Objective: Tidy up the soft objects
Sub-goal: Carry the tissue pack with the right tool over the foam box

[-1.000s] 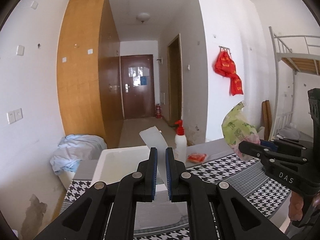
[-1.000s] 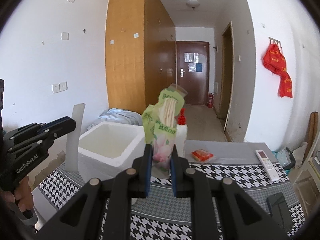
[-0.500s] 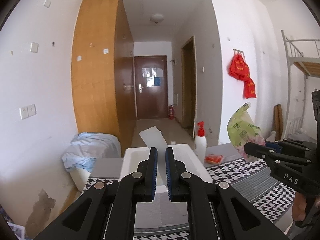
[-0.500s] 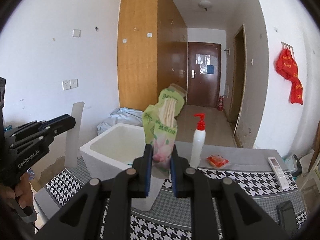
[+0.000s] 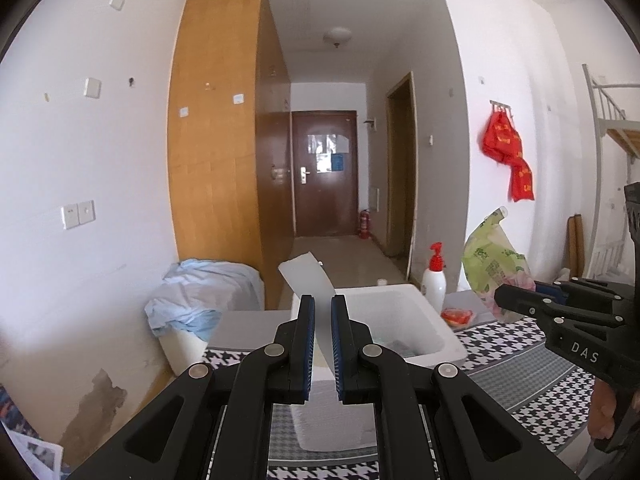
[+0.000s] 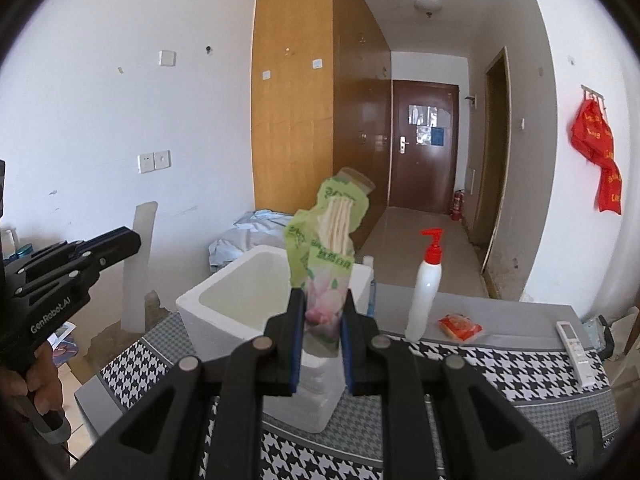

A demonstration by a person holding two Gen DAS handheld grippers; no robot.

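Left gripper (image 5: 322, 346): its two black jaws with blue pads are clenched on a thin white foam panel (image 5: 308, 280), which rises tilted from between the pads and stands in front of the far doorway. In the right wrist view the same panel (image 6: 138, 264) shows as an upright slab at the left, beyond the left gripper's black body.

Right gripper (image 6: 320, 344): its jaws are clamped on the lower end of a green and pink plastic pack of tissues (image 6: 326, 256). The pack stands upright above the pads, its torn top showing pale folded sheets. In the left wrist view the pack (image 5: 494, 268) hangs at the right, over the table's far edge.

One open white foam box (image 6: 236, 312) sits on the table with the black-and-white houndstooth cloth (image 6: 500, 364), directly beyond both grippers and below the held pack.

Counted on the table to the right of the box:
- one white pump bottle with a red nozzle (image 6: 427, 284);
- one small orange-red sachet (image 6: 459, 326), just right of the bottle;
- one white remote control (image 6: 574, 350), near the right edge;
- one dark flat device (image 6: 588, 432), nearest at the right.

One heap of pale blue cloth (image 5: 200, 296) lies on a white bin, left of the table. One bundle of red bags (image 5: 508, 152) hangs on the right wall.
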